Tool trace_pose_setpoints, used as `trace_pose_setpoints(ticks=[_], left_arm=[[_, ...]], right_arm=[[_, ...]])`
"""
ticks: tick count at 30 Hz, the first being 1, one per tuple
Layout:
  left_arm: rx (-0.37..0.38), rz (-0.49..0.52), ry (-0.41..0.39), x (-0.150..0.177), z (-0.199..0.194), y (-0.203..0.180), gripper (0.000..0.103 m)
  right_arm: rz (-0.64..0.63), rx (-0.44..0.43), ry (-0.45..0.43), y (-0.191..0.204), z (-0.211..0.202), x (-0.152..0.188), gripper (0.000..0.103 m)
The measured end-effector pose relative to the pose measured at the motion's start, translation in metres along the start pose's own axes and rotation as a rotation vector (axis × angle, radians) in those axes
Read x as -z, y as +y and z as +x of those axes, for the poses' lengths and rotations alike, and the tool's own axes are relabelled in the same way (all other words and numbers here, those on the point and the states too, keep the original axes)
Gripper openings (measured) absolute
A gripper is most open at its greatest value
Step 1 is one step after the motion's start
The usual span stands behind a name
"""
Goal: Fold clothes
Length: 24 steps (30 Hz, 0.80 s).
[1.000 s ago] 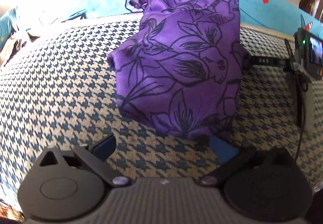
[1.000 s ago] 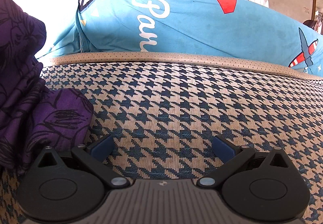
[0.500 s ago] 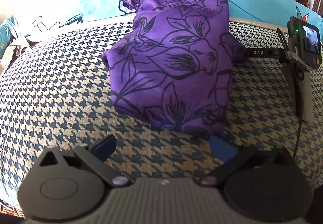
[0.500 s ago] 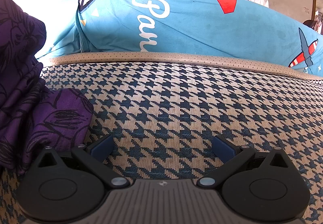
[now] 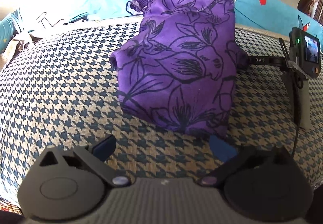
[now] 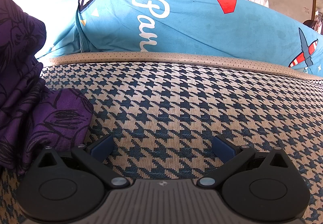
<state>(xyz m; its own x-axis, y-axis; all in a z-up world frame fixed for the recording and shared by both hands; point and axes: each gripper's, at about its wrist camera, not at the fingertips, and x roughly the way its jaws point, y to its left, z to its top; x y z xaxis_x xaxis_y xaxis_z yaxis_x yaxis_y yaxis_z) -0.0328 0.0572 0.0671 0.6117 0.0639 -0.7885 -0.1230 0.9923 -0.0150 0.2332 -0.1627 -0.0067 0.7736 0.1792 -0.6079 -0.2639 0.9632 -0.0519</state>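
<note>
One purple garment lies folded; both grippers' jaws gape wide, empty.

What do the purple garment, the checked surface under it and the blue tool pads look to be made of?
Purple garment: thin, soft woven cloth with a slight sheen and a printed black floral outline; it slumps in loose folds. Checked surface: coarse woven upholstery, matte, with visible ribbed threads in its houndstooth pattern. Blue pads: smooth and matte, probably rubber or soft plastic; the look leaves that open.
</note>
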Motion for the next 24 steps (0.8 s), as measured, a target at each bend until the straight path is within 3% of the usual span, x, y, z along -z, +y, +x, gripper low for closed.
trace_pose_setpoints(ticks=[24], left_arm=[[-0.013, 0.008, 0.001, -0.0004, 0.0001, 0.0068, 0.103]], right_arm=[[0.000, 0.000, 0.000, 0.0000, 0.0000, 0.0000, 0.103]])
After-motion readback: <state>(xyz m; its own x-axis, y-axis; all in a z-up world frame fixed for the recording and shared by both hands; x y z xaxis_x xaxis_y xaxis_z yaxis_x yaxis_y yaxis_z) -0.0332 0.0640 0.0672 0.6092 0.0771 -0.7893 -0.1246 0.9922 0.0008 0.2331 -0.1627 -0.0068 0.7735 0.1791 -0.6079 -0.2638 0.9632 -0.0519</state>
